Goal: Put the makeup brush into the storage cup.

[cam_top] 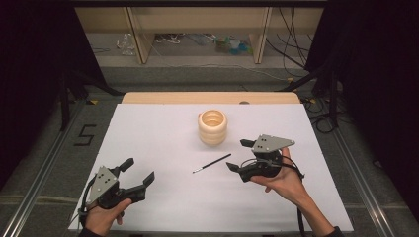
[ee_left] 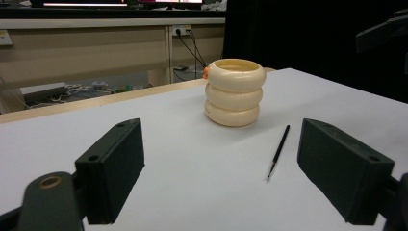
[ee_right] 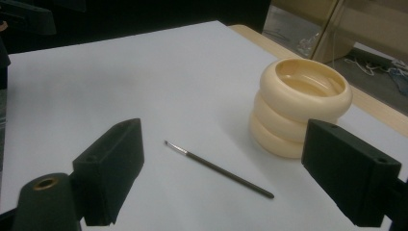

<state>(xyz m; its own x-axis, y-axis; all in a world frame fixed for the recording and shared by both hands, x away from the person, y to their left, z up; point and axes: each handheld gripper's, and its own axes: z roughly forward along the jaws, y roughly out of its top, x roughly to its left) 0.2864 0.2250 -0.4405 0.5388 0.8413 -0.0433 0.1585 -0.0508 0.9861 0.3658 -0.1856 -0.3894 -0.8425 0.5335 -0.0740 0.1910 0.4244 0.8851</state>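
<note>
A cream ribbed pot (cam_top: pixel 213 127) of three stacked rings stands upright near the table's far middle; I see the pot (ee_left: pixel 234 92) ahead in the left gripper view and the pot (ee_right: pixel 299 105) at the right in the right gripper view. A thin dark brush (cam_top: pixel 211 163) lies flat on the white sheet in front of it, brush (ee_left: pixel 278 151), brush (ee_right: pixel 219 169). My left gripper (cam_top: pixel 139 172) rests open at the near left, nothing between its jaws. My right gripper (cam_top: pixel 239 154) is open, empty, just right of the brush.
The white sheet (cam_top: pixel 163 143) covers the table, with a wooden strip (cam_top: pixel 207 98) along the far edge. Beyond it lie floor cables (cam_top: pixel 291 54) and wooden legs (cam_top: pixel 141 39). A metal rail (cam_top: pixel 44 168) runs along the left.
</note>
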